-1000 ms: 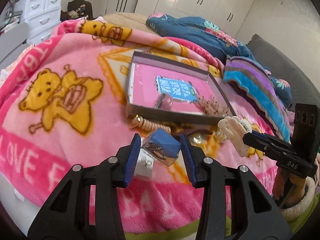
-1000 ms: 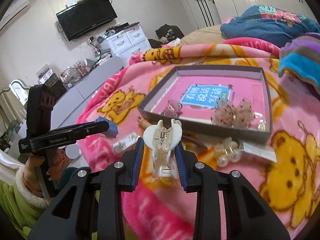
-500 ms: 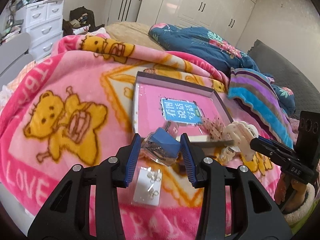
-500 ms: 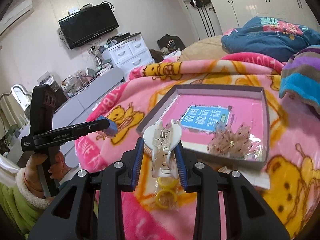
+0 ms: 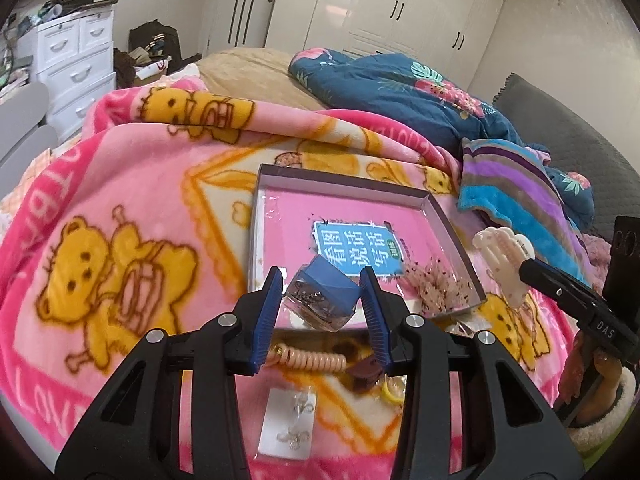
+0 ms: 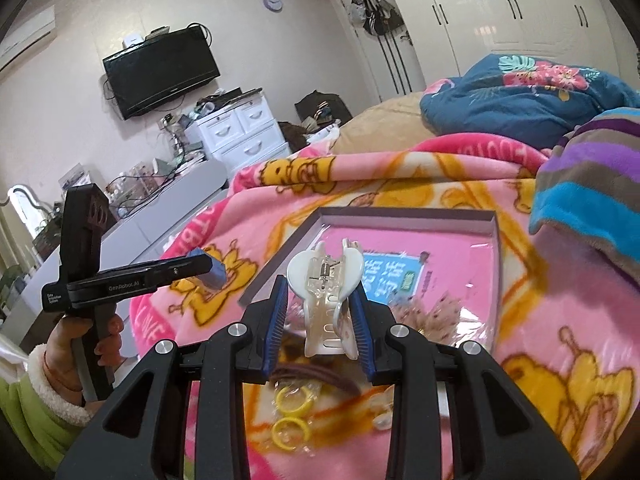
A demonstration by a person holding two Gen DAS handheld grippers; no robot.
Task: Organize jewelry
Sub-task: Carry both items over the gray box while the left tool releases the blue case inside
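Note:
My left gripper [image 5: 321, 294] is shut on a small clear box with a blue lid [image 5: 324, 296] and holds it above the near edge of the shallow grey tray [image 5: 344, 180]. My right gripper [image 6: 322, 312] is shut on a white hair claw clip [image 6: 326, 292], lifted in front of the tray [image 6: 400, 213]. The claw clip also shows at the right of the left wrist view [image 5: 504, 256]. A pinkish fluffy hair piece [image 5: 434, 284] lies in the tray's near right corner. The tray floor is pink with a blue label.
On the pink bear blanket [image 5: 120, 240] before the tray lie a peach coil hair tie [image 5: 316, 360], a brown clip [image 5: 366, 372], an earring card [image 5: 290, 424] and yellow rings in a clear bag [image 6: 292, 416]. A striped blanket [image 5: 516, 192] lies right of the tray.
Both grippers have risen and moved forward towards the tray with their loads. The items on the blanket now lie below and behind the fingertips.

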